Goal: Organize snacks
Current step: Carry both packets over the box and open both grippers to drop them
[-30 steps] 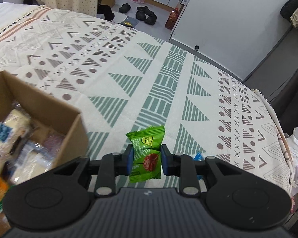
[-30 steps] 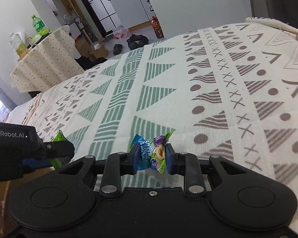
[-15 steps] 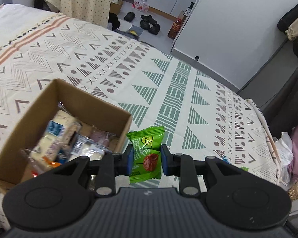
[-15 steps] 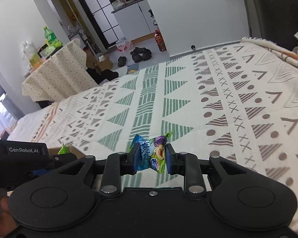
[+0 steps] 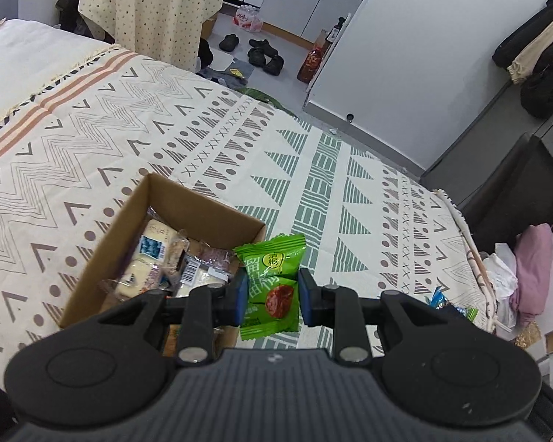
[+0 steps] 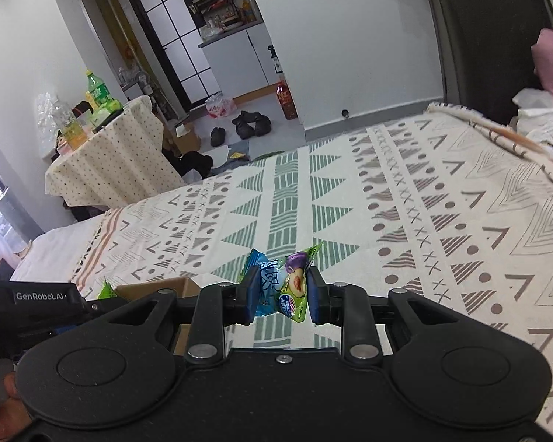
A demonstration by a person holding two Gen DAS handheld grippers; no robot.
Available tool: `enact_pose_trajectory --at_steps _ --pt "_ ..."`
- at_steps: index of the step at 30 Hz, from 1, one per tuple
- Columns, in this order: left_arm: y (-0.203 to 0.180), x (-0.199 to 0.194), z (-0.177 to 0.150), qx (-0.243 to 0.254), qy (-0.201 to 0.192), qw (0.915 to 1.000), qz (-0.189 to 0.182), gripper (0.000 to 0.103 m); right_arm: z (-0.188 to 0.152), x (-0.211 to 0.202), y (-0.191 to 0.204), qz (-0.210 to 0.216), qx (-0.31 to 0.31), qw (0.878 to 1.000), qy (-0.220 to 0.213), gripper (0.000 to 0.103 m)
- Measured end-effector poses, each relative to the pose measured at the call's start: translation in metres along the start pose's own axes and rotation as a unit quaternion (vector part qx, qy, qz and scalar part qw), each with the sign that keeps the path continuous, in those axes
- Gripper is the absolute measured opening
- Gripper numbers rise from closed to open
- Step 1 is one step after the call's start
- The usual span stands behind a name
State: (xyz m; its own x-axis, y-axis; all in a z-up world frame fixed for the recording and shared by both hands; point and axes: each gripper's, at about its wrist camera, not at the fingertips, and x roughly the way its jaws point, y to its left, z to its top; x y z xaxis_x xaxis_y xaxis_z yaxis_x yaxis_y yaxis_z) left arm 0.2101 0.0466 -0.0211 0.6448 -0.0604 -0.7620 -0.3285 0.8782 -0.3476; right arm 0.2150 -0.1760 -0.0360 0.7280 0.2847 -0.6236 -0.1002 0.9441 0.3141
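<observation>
Both grippers having risen off the bed point(image 5: 239, 140), the left gripper point(image 5: 271, 296) is carrying its clamped green packet point(image 5: 271, 280) over the box point(image 5: 136, 228), the right gripper point(image 6: 281, 296) gripping two sweets point(image 6: 284, 287), ready for dropping.

Below and ahead of my grippers is a bed point(image 5: 350, 169) spread with a cream blanket point(image 6: 442, 221) printed in green triangles and barred stripes, grey-brown dots, crosses and chevrons, with pinkish bands at its far left edge. Resting directly on it, just left of and partly under my left-hand tool, is an open cardboard box point(image 5: 129, 213) with wrapped snacks point(image 5: 158, 258) piled inside. To the right of that tool, near the blanket's fringed edge, a few small loose packets point(image 5: 446, 300), blue and green, lie on the cloth. Ahead of my right-hand tool the blanket is bare.
</observation>
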Motion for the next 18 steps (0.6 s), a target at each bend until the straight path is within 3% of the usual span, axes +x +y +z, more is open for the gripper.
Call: enact_pose_trajectory --at_steps 7,18 --pt "0.014 -0.022 0.009 0.009 -0.003 0.9999 -0.009 0.027 0.003 -0.018 0.023 -0.013 0.0 1.0 -0.016 0.026" --pt "0.045 -0.039 0.031 0.003 -0.01 0.9998 -0.017 0.027 0.004 -0.029 0.07 0.007 -0.025 0.999 -0.023 0.026"
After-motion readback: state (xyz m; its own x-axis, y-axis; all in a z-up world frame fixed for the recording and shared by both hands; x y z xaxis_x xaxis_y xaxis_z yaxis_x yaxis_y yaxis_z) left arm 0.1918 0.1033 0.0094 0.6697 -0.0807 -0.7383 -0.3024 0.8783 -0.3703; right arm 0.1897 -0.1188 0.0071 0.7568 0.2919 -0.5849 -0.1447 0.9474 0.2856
